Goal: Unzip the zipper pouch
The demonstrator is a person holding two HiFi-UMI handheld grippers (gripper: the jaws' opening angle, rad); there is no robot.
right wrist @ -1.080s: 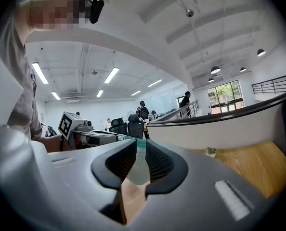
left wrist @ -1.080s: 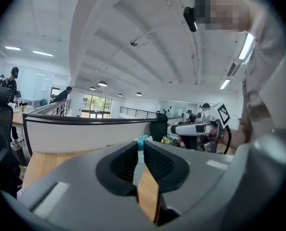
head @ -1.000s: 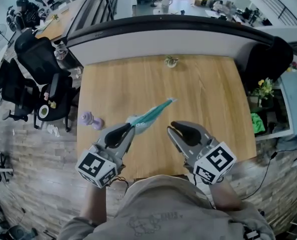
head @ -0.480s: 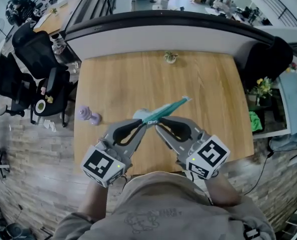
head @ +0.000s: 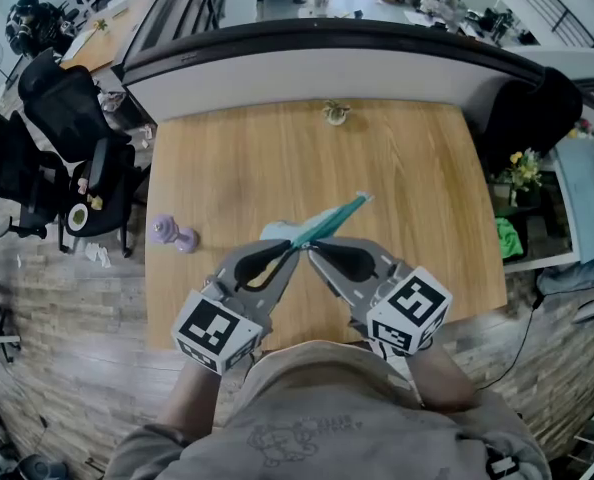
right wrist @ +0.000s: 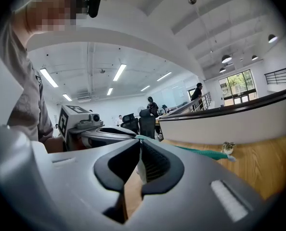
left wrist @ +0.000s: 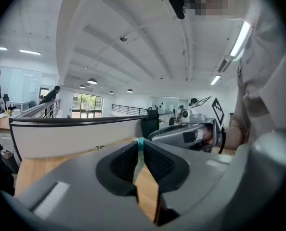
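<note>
Head view: right tool [head: 313, 249], jaws freshly closed, now beside left tool [head: 294, 251], both clenching zipper pouch [head: 329, 219].

1. Tabletop [head: 407, 168], beyond the left tongs [head: 295, 250]: light wood, visible straight grain, smooth, matt.
2. Zipper pouch [head: 332, 215]: teal cloth, soft and matt, with a paler cloth end nearest the left tongs; its thin edge is pinched between their pads [left wrist: 125, 160].
3. Left tongs: grey moulded plastic shell, smooth with a faint sheen; pads black, ribbed, rubbery, matt.
4. Marker cube [head: 215, 330] behind the left tongs: white faces, black print, matt.
5. Dumbbell [head: 173, 234], left of the left tongs: lilac, smooth, dull coating.
6. Floor [head: 57, 368]: grey-brown planks, worn, matt.
7. Shirt [head: 327, 418]: beige cloth, matt.
</note>
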